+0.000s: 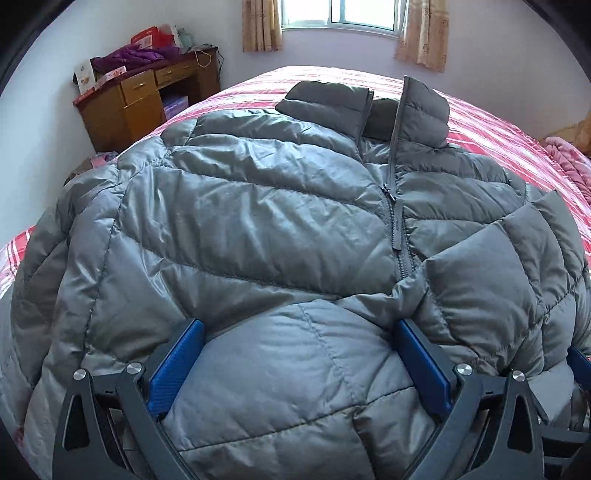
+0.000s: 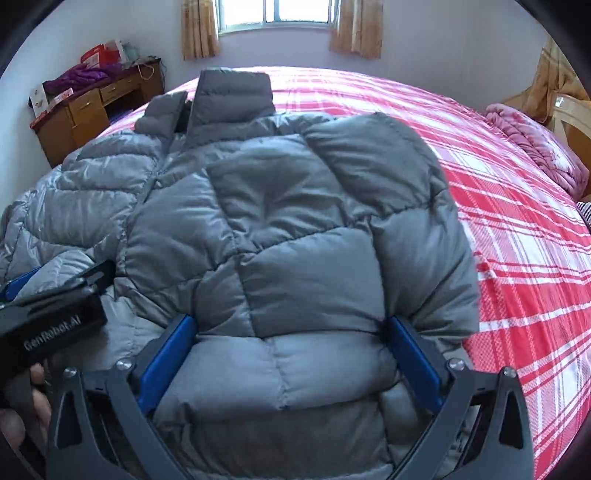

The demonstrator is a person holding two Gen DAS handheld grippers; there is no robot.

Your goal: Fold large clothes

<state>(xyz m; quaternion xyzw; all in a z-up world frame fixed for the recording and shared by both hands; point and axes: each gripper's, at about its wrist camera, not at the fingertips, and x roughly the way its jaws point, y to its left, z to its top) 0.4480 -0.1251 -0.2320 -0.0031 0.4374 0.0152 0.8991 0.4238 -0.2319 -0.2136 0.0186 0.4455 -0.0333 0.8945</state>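
1. Bed (image 2: 517, 206): fills most of both views, red/white plaid cover, runs back to the window wall.
2. Grey puffer jacket (image 1: 258, 221): lies front-up on the bed, collar toward the window, hem end nearest both cams. Collar flaps (image 1: 332, 103) stand open; zipper (image 1: 393, 206) is done up lower down, open near the collar.
3. Right wrist view: jacket's right side (image 2: 295, 229) looks folded in over the body, its outer edge lying on the plaid. Exact layering hard to tell.
4. Left tongs (image 1: 299, 354): jaws spread wide, blue pads on either side of a puffed panel of the jacket's lower part. Fabric bulges between them; not squeezed, so released, w/ pads touching or just beside the fabric.
5. Right tongs (image 2: 288, 350): same, jaws wide apart, straddling a quilted panel at the near end, nothing clamped.
6. Left tool body also shows at the left edge of the right wrist view, black w/ "GenRobot.AI" lettering, person's hand (image 2: 22, 406) under it.
7. Wooden counter (image 1: 147, 92) w/ drawers in the far left corner, purple clothing (image 1: 129, 57) and boxes on top.
8. Window (image 1: 340, 14) w/ tan curtains on the far wall.
9. Pink blanket (image 2: 535, 147) bunched at the bed's right edge, near a chair.
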